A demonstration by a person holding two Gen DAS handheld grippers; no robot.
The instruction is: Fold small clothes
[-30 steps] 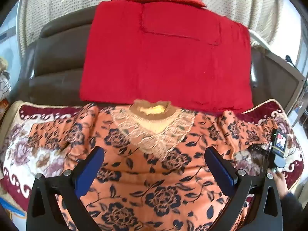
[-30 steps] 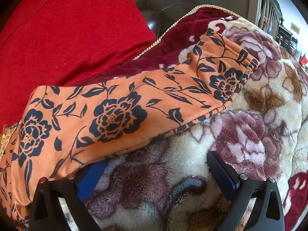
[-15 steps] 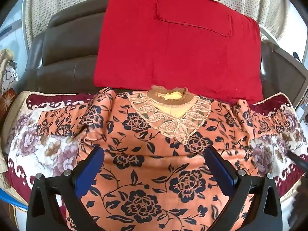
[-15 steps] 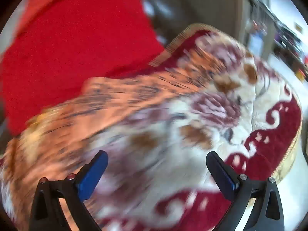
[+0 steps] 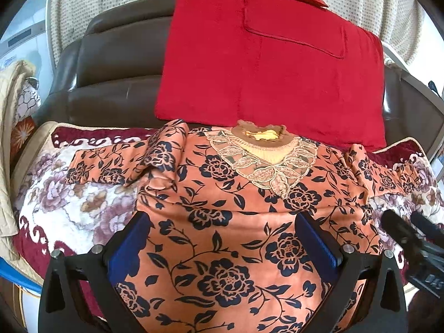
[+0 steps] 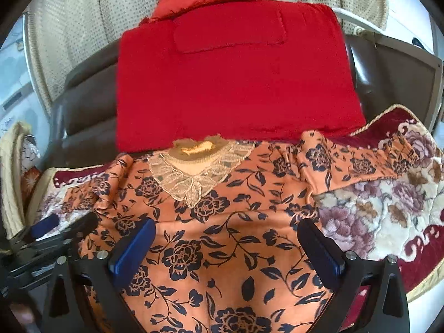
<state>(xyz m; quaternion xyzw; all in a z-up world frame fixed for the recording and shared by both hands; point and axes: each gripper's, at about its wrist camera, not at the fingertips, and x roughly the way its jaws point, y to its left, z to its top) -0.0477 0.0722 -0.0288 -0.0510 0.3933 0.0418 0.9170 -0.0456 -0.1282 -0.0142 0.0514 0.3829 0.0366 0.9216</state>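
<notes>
An orange top with dark blue flowers lies face up on a floral blanket, lace collar at the far end. It also shows in the right wrist view. Its left sleeve and right sleeve are spread out sideways. My left gripper is open and empty above the top's body. My right gripper is open and empty above the body too. Each gripper shows at the edge of the other's view, the right and the left.
The floral plush blanket covers a dark leather sofa. A red folded cloth leans on the backrest behind the collar. A quilted beige item lies at the left. The blanket's front right edge drops off.
The right gripper has swung left from beside the right sleeve to above the top's body. The left gripper has pulled back a little; more of the top and both sleeves show.
</notes>
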